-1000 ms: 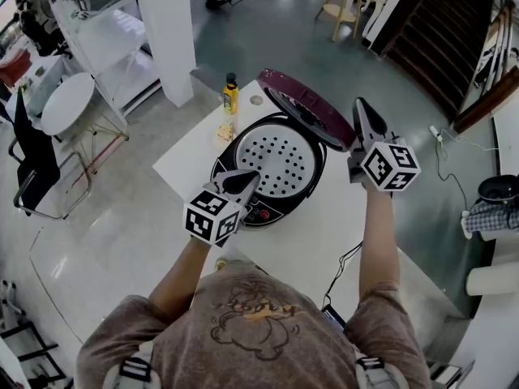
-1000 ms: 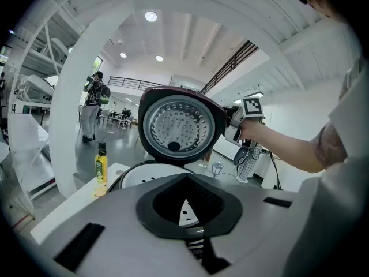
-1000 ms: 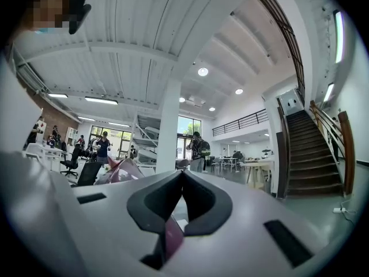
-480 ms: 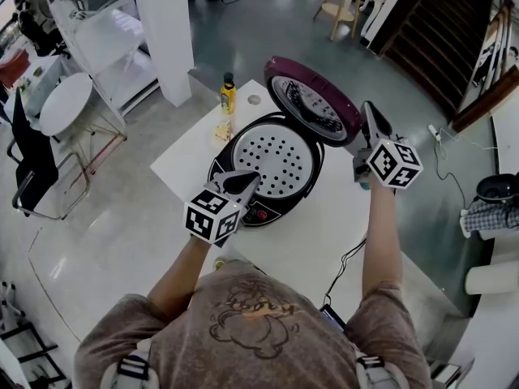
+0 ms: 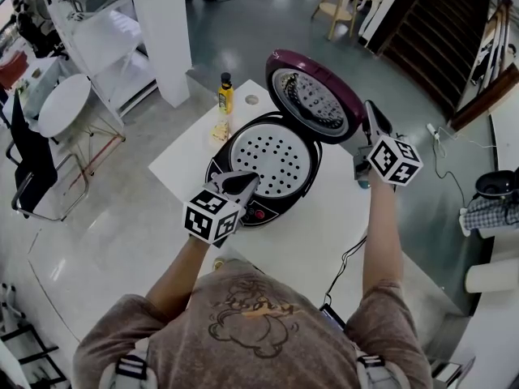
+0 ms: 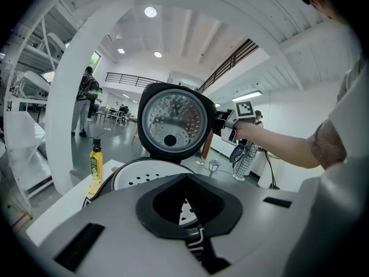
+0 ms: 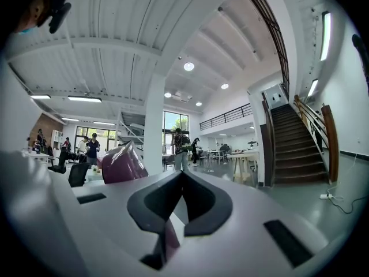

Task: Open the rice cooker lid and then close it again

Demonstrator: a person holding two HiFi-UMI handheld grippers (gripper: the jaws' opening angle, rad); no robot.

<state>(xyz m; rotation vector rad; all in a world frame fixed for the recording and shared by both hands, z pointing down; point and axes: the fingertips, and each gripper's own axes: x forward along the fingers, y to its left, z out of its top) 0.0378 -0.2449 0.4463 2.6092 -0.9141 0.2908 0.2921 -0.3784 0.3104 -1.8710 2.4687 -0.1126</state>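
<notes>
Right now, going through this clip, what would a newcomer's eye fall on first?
The rice cooker stands open in the middle of the white table, its dark red lid raised at the far side, shiny inner face toward the person, a white holed tray showing in the pot. The shut right tool is close by the lid's right edge; the shut left tool hovers at the cooker's front.

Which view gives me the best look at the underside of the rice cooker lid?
The left gripper view: it faces the lid squarely, showing its shiny dimpled inner plate. The head view shows the lid from above, slanted. The right gripper view catches only a piece of the lid, its maroon outside.
</notes>
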